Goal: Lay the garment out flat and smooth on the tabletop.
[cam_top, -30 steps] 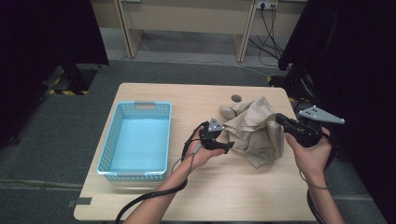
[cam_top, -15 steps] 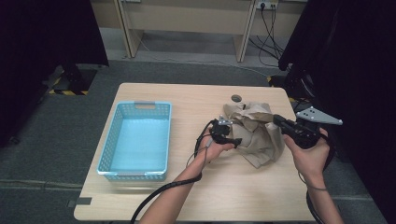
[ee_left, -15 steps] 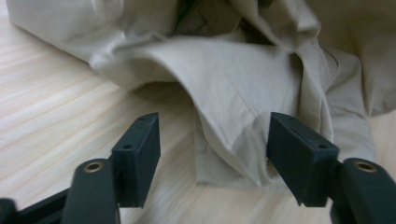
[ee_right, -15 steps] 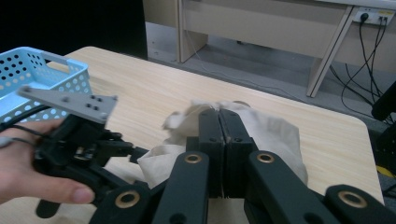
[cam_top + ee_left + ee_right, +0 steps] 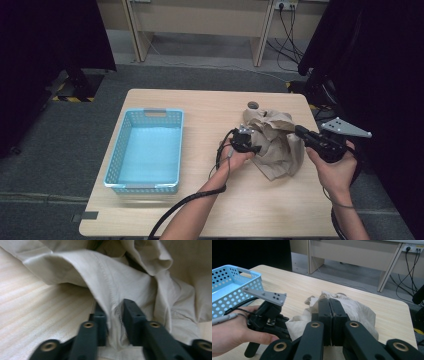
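Beige woven cloth, crumpled in a loose heap on the right half of the light wood-grain table, roughly 3 o'clock from table centre. Soft folds, stitched hem visible in the left gripper view.

Left of it, at 9 o'clock, well apart: light blue plastic basket, rectangular, perforated walls, handle cut-outs at the ends. Small dark round disc flat on the tabletop at 12 o'clock from the heap, just beside its far edge. Past the table's far edge: grey floor, pale desk legs, dark cables hanging from a wall socket. Black curtains on both sides.

Left gripper at the heap's 9 o'clock edge, black jaws narrowed onto a hemmed fold, fabric pinched between them, tabletop bare to the side. Black cable trailing along the forearm toward 6 o'clock.

Right gripper at the heap's 3 o'clock side, grey three-cornered plate on top. Jaws pressed together, with a thin frayed sliver of fabric showing between them in the right gripper view; cloth bunched just behind the tips. Left hand and its gripper partly blocking the basket there.
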